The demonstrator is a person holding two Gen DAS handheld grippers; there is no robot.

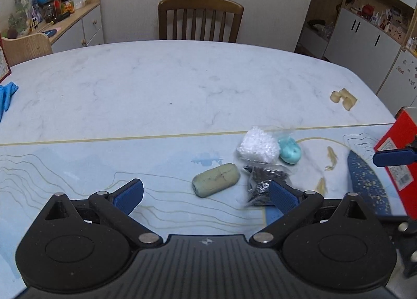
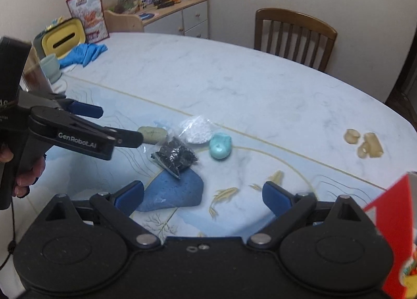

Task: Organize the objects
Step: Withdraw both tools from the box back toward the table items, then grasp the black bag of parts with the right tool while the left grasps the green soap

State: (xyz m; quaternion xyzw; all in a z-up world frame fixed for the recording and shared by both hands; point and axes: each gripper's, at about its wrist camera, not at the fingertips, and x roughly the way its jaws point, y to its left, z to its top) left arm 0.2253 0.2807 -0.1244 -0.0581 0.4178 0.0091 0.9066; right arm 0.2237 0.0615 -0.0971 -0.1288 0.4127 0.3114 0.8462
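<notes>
Left gripper (image 1: 206, 192), jaws wide, hovered over the green block (image 1: 215, 180) beside the black bag (image 1: 263, 181); a pad could snag it. Right gripper (image 2: 203, 194) gaped empty above the blue pad (image 2: 174, 192), box (image 2: 391, 220) close alongside.

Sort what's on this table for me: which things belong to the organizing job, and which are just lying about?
Job items:
- olive-green oblong block
- bag of white pellets
- bag of black bits
- teal rounded lump
- red box, probably

Lying about:
- beige pieces near the far edge, possibly
- blue gloves
- yellow-lidded container
- wooden chair
- cluttered sideboard
</notes>
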